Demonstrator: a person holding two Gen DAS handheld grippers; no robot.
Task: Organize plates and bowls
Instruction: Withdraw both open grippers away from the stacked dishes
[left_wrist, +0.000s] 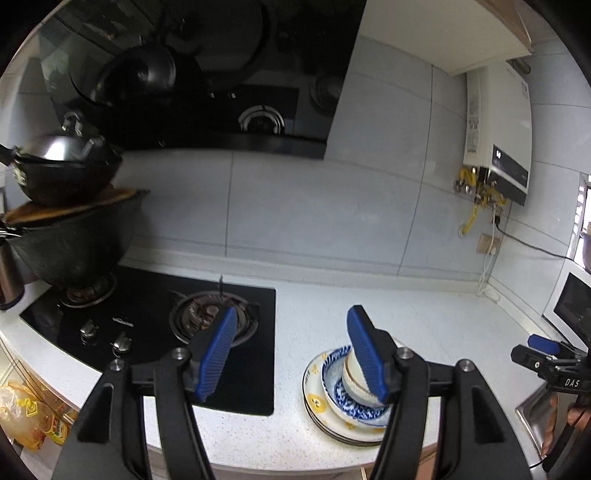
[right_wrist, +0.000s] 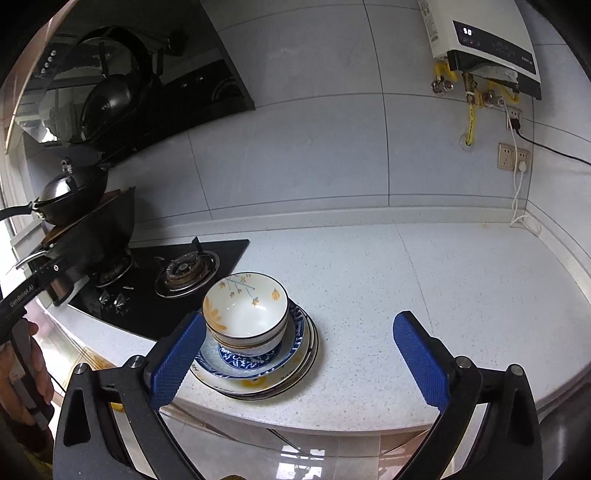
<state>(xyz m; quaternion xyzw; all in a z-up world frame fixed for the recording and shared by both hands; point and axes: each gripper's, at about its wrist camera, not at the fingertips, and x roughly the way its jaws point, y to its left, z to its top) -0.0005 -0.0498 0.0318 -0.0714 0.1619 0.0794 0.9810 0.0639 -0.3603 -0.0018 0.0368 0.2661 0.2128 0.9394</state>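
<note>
A stack of dishes stands near the front edge of the white counter (right_wrist: 424, 277). Two nested white bowls with yellow flowers (right_wrist: 245, 299) sit in a blue-patterned dish (right_wrist: 240, 360), on several white floral plates (right_wrist: 258, 386). My right gripper (right_wrist: 299, 319) hangs open above the counter's edge, with its left finger (right_wrist: 173, 362) in front of the stack's left side and nothing between the fingers. In the left wrist view the stack (left_wrist: 332, 395) lies low and right, partly hidden by the right finger (left_wrist: 365, 354). My left gripper (left_wrist: 291, 314) is open and holds nothing.
A black gas hob (left_wrist: 147, 325) lies left of the stack, with stacked woks (left_wrist: 66, 221) on its far burner. A water heater (right_wrist: 491, 40) with cables hangs on the tiled wall. A microwave (left_wrist: 572, 310) and a sink rim (left_wrist: 532, 410) are at the right. A hand (right_wrist: 33, 373) shows at left.
</note>
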